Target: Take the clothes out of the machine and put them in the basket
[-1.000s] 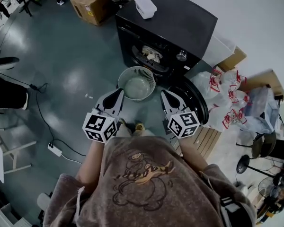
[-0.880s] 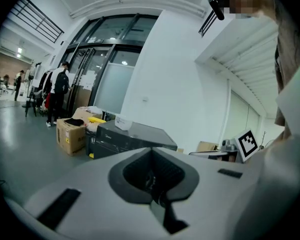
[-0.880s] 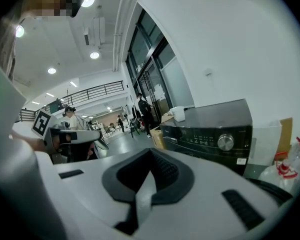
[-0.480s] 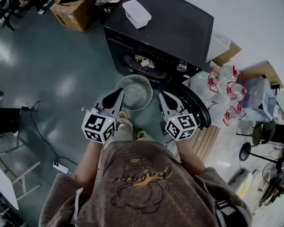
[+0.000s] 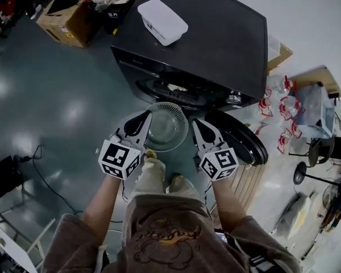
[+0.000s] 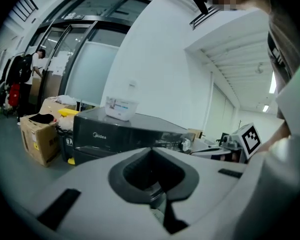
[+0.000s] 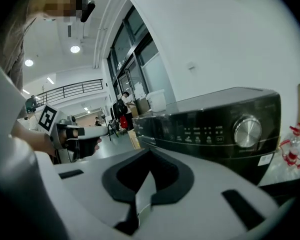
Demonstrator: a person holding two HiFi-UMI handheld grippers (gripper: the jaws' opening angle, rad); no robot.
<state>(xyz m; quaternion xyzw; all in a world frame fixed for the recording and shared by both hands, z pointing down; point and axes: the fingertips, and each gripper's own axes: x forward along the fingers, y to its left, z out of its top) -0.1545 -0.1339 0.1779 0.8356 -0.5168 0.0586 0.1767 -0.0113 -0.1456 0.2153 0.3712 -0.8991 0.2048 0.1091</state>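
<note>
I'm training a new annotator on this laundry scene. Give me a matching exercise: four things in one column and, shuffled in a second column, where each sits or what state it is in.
Things:
1. white lidded container
2. round basket
3. cardboard box
4. machine door

Places or states:
A. on the floor beside the washing machine, at the head view's upper left
B. swung open
C. on top of the machine
D. on the floor in front of the machine's opening

Pairs: 1-C; 2-D; 3-A; 4-B
</note>
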